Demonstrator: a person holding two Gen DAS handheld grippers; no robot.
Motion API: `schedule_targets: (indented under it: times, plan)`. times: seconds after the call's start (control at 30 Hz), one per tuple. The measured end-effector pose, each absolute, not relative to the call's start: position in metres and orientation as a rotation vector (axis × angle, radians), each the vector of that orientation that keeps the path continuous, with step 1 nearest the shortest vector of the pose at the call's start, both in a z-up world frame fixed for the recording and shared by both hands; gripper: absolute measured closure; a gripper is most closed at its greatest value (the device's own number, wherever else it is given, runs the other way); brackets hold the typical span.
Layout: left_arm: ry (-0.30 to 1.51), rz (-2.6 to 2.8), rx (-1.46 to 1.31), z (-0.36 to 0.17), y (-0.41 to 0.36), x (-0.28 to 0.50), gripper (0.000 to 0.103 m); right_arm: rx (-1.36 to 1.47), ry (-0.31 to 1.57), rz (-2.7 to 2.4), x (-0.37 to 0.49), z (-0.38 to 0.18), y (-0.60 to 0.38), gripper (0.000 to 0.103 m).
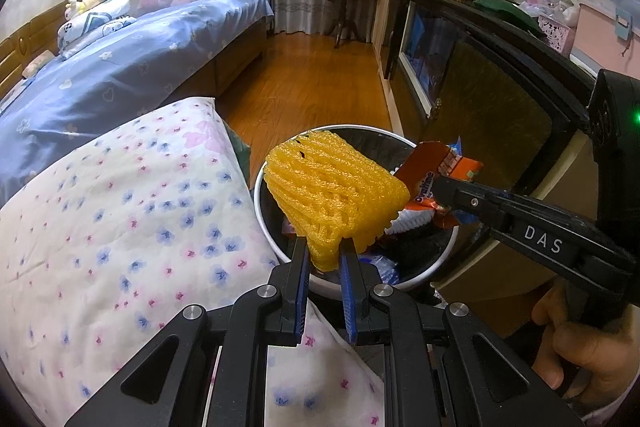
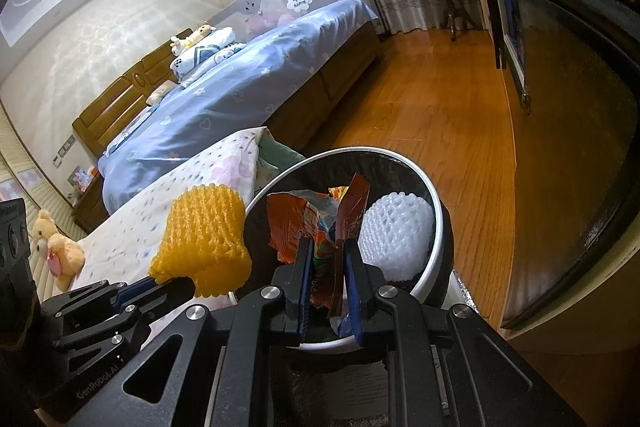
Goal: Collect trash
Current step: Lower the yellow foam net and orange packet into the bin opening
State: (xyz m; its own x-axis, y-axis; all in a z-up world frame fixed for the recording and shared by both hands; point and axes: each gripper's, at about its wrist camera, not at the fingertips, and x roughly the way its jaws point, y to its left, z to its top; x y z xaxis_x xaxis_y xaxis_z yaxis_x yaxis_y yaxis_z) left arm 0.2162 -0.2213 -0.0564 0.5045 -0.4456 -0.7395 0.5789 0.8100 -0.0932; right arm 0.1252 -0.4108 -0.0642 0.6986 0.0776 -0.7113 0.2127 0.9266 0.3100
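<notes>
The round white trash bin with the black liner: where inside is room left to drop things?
In the round white trash bin, the white foam net fills the right side and wrappers the middle. The dark liner along the far rim stays bare. The wooden floor between bed and cabinet is free.

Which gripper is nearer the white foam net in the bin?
Right. The right gripper, shut on a snack wrapper, is just beside the white foam net; the left gripper holds yellow foam netting outside the bin's far rim.

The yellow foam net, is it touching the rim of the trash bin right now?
Cannot tell. In the right wrist view the yellow foam net, pinched by the left gripper, overlaps the trash bin rim, but neither view shows contact or a gap plainly.
</notes>
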Motion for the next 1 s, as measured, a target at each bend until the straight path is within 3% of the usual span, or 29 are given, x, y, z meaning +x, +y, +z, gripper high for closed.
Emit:
schedule_targets:
  times: [1.0]
  plan:
    - [0.849,-0.619,0.178,-0.0576,-0.2246,0.2207,0.089,0.389,0.803,-0.086,0.1303,-0.0634,-0.4132,0.088]
